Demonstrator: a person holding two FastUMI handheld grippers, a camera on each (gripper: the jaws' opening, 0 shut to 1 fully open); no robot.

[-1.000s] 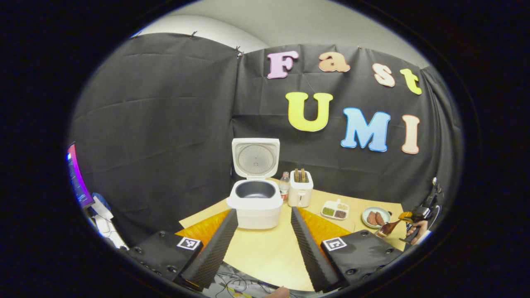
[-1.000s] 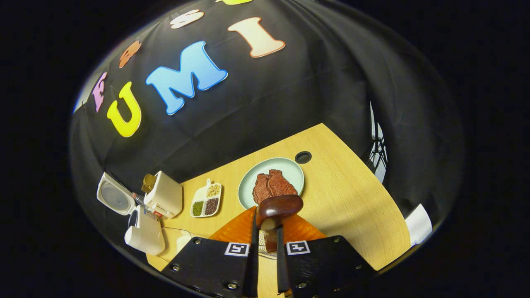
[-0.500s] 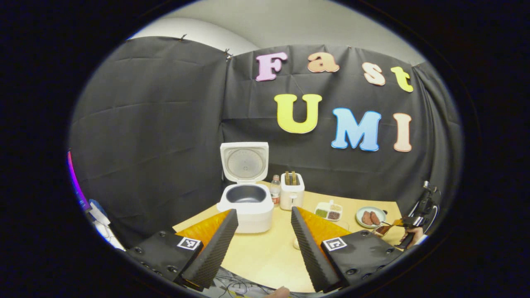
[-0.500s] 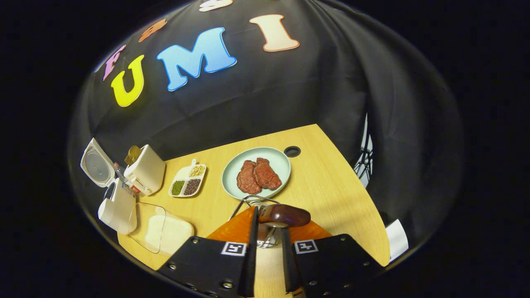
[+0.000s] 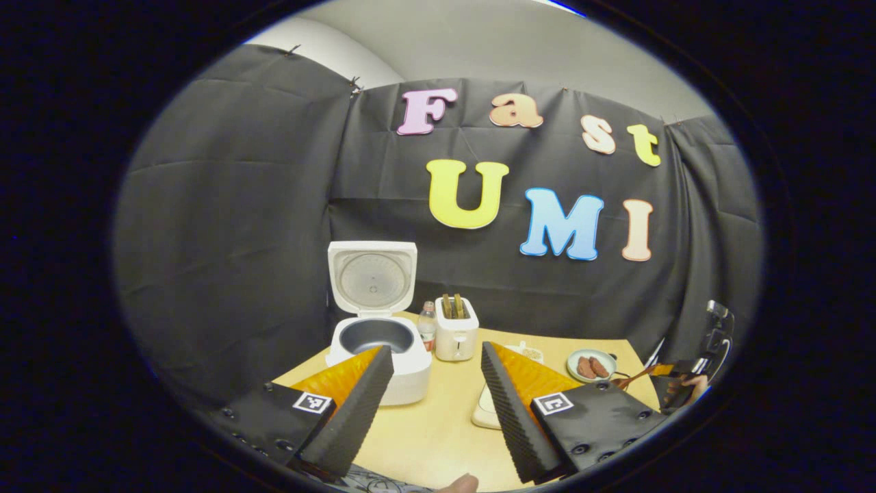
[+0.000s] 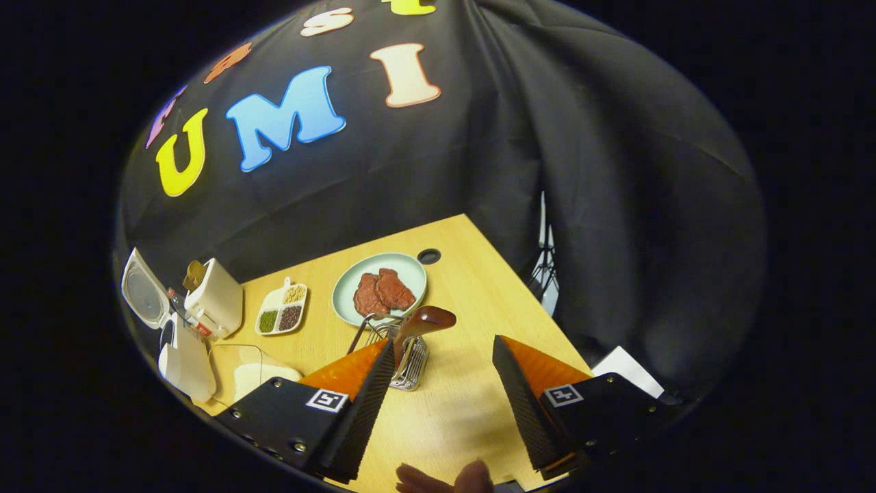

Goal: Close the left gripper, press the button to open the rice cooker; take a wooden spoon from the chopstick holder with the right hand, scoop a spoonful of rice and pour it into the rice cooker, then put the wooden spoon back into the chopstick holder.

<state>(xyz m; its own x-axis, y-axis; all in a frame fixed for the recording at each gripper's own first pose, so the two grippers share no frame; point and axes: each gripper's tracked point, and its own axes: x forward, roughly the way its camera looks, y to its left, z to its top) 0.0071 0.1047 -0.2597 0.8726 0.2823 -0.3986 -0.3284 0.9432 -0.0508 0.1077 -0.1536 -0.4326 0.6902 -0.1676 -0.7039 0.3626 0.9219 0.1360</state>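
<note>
Right gripper: I see its jaws spread wide, nothing between them, above the table.
Left gripper: jaws apart too, empty, pointing toward the cooker.
Spoon: standing in the wire holder, bowl end up, leaning right over the rim; just ahead of my right gripper's left finger.
Cooker: lid up, pot exposed; from the left gripper view I cannot tell whether rice lies inside.
Step, as I judge it: spoon is back in the holder, so I only need to clear away.
How to do it well: I would draw the right gripper straight back with the jaws kept wide, so the near finger does not catch the spoon or tip the light holder.
Right gripper view adds: the holder, plate, rice tub near the cooker.
Left gripper view adds: the pot's interior, and the right gripper far off at the table's edge.
</note>
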